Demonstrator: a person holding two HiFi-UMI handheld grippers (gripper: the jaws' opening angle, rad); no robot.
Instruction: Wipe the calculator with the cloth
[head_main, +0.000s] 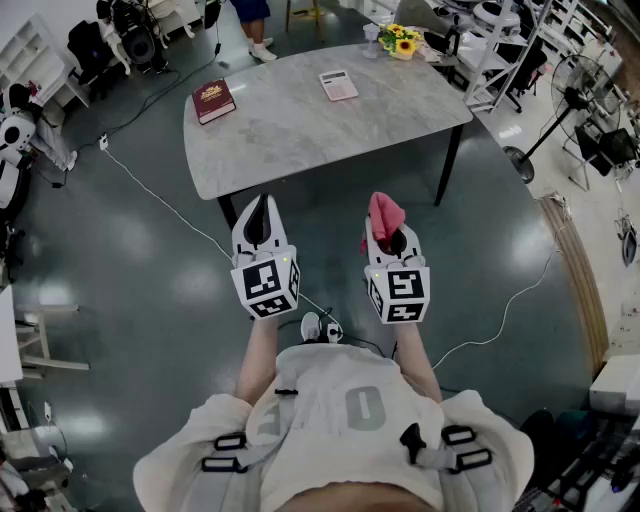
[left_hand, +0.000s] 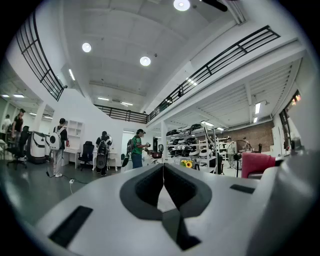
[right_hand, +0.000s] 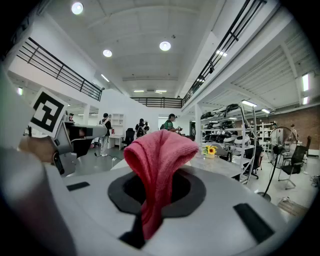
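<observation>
**Left claw** (head_main: 262, 207): jaws closed tip to tip, nothing between them. Held level over the floor (head_main: 150, 250), short of the worktop's near edge.

**Right claw** (head_main: 389, 240): clamped on the cloth, tilted slightly down. It is also over the floor, beside the left claw and short of the near edge.

**Cloth** (head_main: 384, 212): pink and bunched. A fold stands up above the jaws and a tail hangs down through them. It touches nothing on the worktop.

**Calculator** (head_main: 338, 85): pale, lying flat by the far edge of the worktop (head_main: 300, 135), right of the middle and well apart from both claws.

**Book** (head_main: 213, 100): dark red, at the far left corner, clear of the calculator.

**Sunflowers** (head_main: 400, 42): at the far right corner, near the calculator but not touching it.

**Step in hand:** the cloth is gripped and being brought toward the worktop. Wiping has not begun.

**Next move, as judged:**
- The person must close in on the near edge and reach the right claw across almost the full depth of the worktop.
- The claw must tip down so that the loose fold, not the jaw tips, meets the calculator's face.
- The calculator looks light and likely to slide, so the closed left claw may need to steady one edge.
</observation>
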